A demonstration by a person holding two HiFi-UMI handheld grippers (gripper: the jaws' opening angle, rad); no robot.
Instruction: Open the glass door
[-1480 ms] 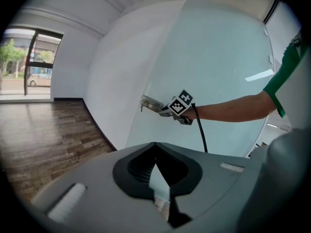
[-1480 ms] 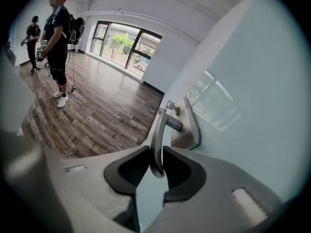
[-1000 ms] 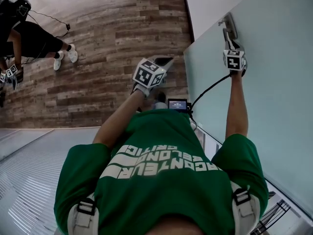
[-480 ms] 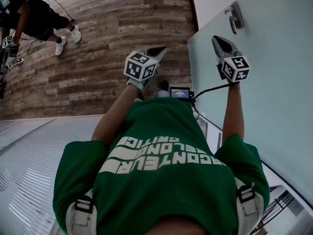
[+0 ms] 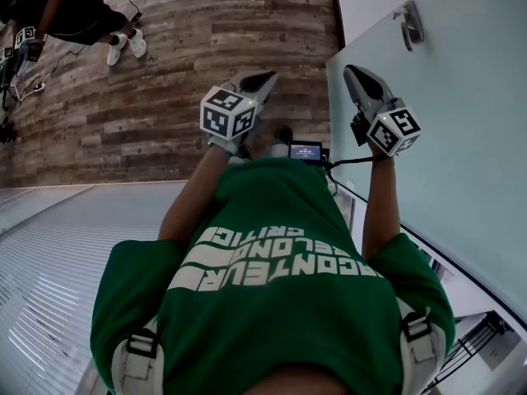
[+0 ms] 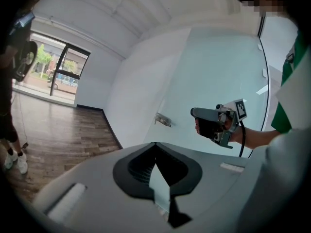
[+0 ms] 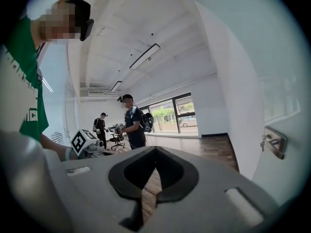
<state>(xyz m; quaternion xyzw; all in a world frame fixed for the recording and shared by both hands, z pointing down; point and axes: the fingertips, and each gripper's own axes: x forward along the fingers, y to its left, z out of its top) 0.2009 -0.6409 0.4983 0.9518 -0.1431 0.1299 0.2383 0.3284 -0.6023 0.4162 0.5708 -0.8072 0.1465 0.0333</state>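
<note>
Currently the glass door (image 5: 461, 130) stands at the right, its lever handle (image 5: 409, 25) gripped by nothing. The right tongs (image 5: 354, 74) are held pinched together and empty, just short of the handle. The left tongs (image 5: 263, 79) are likewise closed, over the wooden floor (image 5: 165, 97). Latched or already swung cannot be settled; approach and release both fit. Any grip on the lever would need the tongs parted and squared to it.
</note>
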